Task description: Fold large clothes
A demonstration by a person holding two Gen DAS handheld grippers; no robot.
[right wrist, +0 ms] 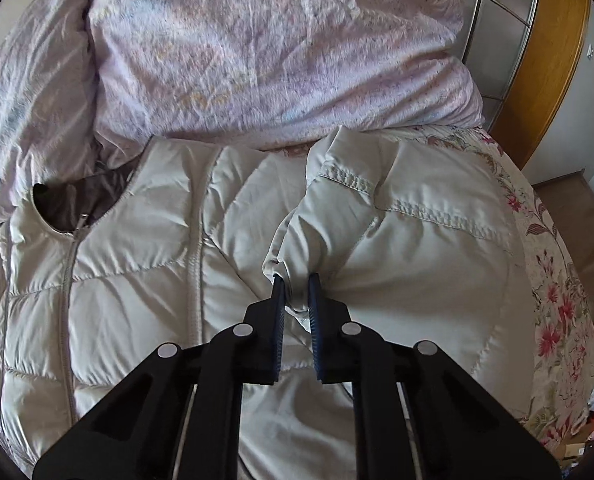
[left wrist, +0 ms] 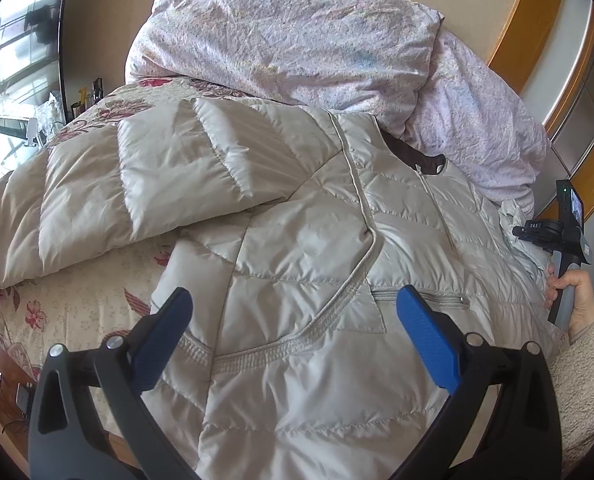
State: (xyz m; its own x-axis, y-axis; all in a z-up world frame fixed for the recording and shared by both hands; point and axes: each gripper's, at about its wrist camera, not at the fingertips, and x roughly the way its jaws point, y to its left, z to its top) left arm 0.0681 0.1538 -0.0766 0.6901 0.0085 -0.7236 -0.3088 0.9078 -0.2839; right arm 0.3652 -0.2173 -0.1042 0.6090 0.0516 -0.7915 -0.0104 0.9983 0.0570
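- One quilted beige down jacket [left wrist: 297,248] lies spread front-up on a bed, its zip closed up to a dark brown lining that shows at the collar [right wrist: 57,204].
- Beyond the jacket's collar end, a crumpled pale lilac duvet [left wrist: 297,28] is heaped against the wall, touching the garment at the neck.
- Under the jacket is a cream bedspread with red flowers [right wrist: 553,300], showing past both of its sides.
- On the jacket's one side, the sleeve [left wrist: 109,188] stretches outward across the bedspread, lying flat.
- On the jacket's other side, the second sleeve [right wrist: 409,232] is bunched up, and the right gripper [right wrist: 297,280] is clamped on a pinch of its fabric (a fold of cloth sits squeezed between the narrow dark pads).
- Over the jacket's lower front, near the zipped pocket [left wrist: 421,300], the left gripper [left wrist: 293,300] hangs with its blue pads spread wide, nothing between them, clear of the cloth.
- At the jacket's far edge in the left wrist view, a hand [left wrist: 573,292] in a fuzzy cream sleeve [left wrist: 581,380] grips a grey handle.
- Past the duvet from the jacket, wooden door framing [right wrist: 545,60] stands by the wall.
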